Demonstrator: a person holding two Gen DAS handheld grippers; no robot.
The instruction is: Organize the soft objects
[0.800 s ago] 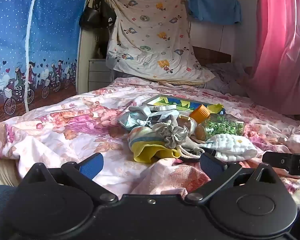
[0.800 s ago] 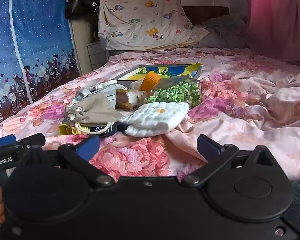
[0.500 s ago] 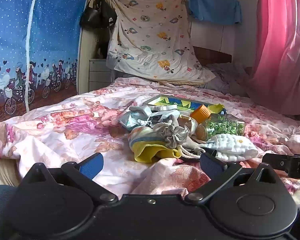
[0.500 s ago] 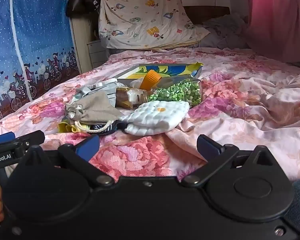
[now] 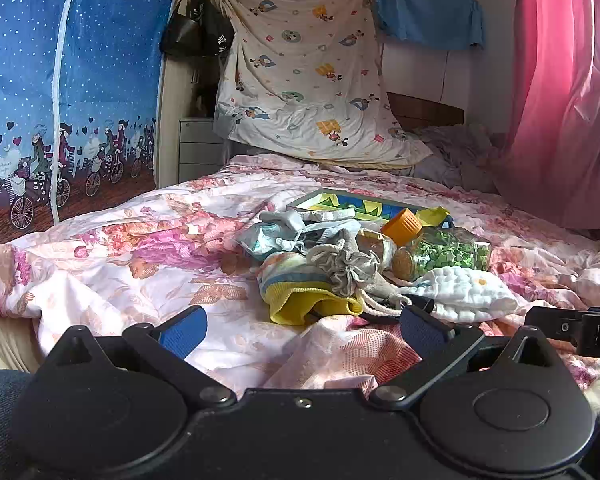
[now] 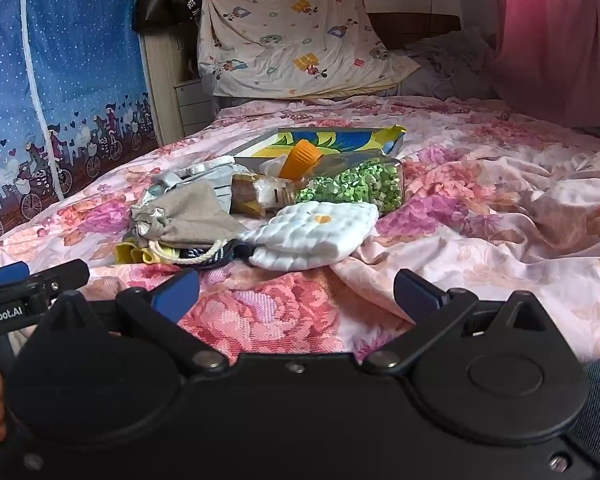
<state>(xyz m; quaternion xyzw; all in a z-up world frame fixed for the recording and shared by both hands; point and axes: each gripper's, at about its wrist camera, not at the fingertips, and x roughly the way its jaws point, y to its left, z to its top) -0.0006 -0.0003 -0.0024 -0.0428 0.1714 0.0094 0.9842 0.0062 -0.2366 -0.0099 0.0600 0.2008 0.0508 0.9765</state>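
A small heap lies on the floral bedspread (image 5: 140, 248). In it are a grey drawstring pouch (image 5: 346, 266) (image 6: 192, 216), a yellow-edged cloth (image 5: 308, 300), a white quilted cloth (image 5: 464, 290) (image 6: 316, 232), pale crumpled cloths (image 5: 284, 234), a jar of green bits (image 5: 444, 254) (image 6: 356, 186) with an orange lid (image 5: 402, 222), and a brown bottle (image 6: 260, 198). My left gripper (image 5: 302, 326) stands open just short of the yellow cloth, nothing between its fingers. My right gripper (image 6: 296, 292) is open too, in front of the white cloth.
A flat picture box (image 5: 356, 206) (image 6: 332, 140) lies behind the heap. A cartoon-print sheet (image 5: 312, 92) hangs at the headboard, a pink curtain (image 5: 568, 100) on the right, a blue wardrobe cover (image 5: 68, 80) on the left. The other gripper's tip (image 6: 32, 280) shows at the left.
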